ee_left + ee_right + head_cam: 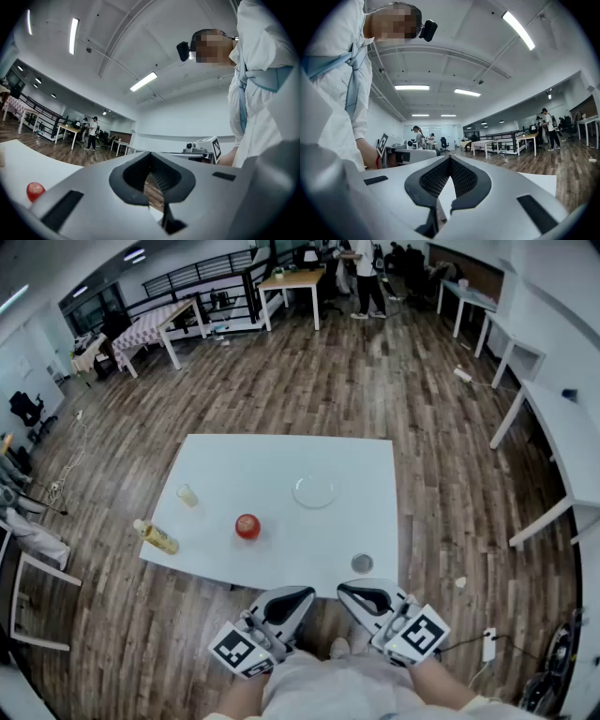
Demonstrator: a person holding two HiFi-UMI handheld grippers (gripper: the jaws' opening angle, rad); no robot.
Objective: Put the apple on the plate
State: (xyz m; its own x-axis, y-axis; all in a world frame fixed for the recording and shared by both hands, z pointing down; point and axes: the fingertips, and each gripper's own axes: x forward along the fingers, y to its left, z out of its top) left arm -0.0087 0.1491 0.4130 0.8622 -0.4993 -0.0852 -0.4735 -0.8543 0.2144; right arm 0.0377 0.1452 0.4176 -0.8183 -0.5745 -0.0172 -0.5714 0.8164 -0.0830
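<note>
A red apple sits on the white table, left of the middle and toward the near edge. It also shows low at the left of the left gripper view, as the apple. The clear glass plate lies empty, farther back and to the apple's right. My left gripper and right gripper are held side by side just off the table's near edge, close to my body. Both have their jaws together with nothing between them, as the left gripper and right gripper show in their own views.
A small glass cup and a lying yellow bottle are at the table's left side. A small round grey object sits near the front right corner. Wooden floor surrounds the table; other tables, railings and people stand far off.
</note>
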